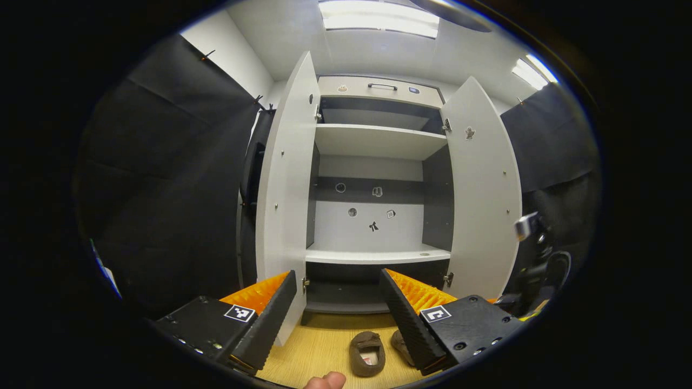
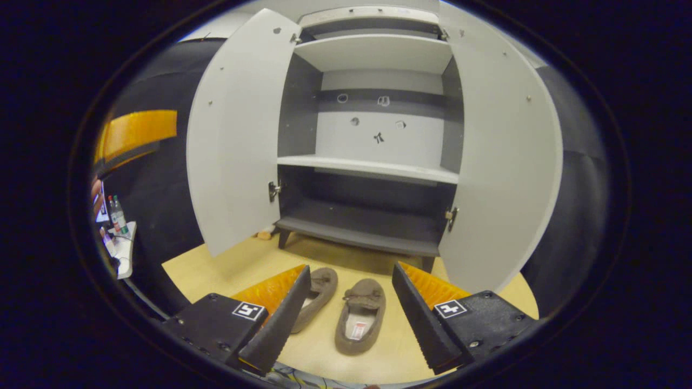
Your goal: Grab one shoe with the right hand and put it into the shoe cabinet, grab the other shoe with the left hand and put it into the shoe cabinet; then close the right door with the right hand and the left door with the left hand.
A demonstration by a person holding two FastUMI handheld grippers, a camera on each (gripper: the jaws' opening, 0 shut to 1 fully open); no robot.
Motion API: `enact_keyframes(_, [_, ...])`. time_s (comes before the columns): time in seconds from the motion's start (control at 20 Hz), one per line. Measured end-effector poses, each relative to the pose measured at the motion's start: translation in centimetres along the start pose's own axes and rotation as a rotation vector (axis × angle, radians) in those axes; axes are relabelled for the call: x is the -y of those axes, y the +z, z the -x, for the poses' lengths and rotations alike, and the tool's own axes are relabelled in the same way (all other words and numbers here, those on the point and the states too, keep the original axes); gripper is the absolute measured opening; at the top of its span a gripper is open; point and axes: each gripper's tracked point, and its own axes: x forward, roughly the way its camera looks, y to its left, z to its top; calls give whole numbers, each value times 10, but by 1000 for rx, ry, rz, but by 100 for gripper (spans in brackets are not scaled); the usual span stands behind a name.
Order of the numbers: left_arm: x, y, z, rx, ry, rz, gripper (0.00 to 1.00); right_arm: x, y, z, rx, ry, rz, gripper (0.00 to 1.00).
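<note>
Nearest in the right gripper view, the right gripper (image 2: 350, 319) hangs with its fingers spread wide and nothing between them, above two shoes on the floor (image 2: 227, 270). One shoe (image 2: 361, 316) lies between the fingers, its long axis running toward the cabinet (image 2: 373, 162), toe toward the cabinet and open heel toward the camera. The other shoe (image 2: 319, 294) lies just beside it to the left, partly behind the left finger, its toe tilted slightly right but also toward the cabinet. Both shoes sit on the floor just in front of the cabinet's bottom shelf. In the left gripper view, the left gripper (image 1: 338, 319) also has its fingers well apart and holds nothing; it is aimed higher, at the cabinet's middle shelf (image 1: 378, 254). Both doors stand open: the left door (image 1: 284, 194) and the right door (image 1: 484, 189). A fingertip (image 1: 325, 381) shows at the bottom edge.
</note>
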Motion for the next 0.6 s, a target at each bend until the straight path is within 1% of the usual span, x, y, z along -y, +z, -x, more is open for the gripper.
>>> enact_keyframes(0.15, [-9, -1, 2, -2, 18, -3, 95, -6, -43, -26, -107, 23, 11, 98])
enact_keyframes(0.2, [-11, -2, 3, -4, 23, 0, 95, -7, -56, -33, -138, 27, 23, 94])
enact_keyframes(0.25, [-12, -3, 3, -7, 29, 3, 95, -7, -68, -43, -166, 34, 27, 92])
enact_keyframes(0.35, [-15, -7, 3, -15, 35, 7, 95, -6, -92, -60, -234, 42, 15, 85])
enact_keyframes(0.4, [-16, -8, 3, -18, 37, 7, 95, -4, -102, -66, -269, 36, 14, 79])
enact_keyframes(0.55, [-19, -8, 3, -19, 43, 6, 95, 1, -125, -86, -327, 15, 32, 71])
enact_keyframes(0.6, [-20, -9, 3, -19, 45, 8, 95, 4, -129, -91, -342, 6, 46, 64])
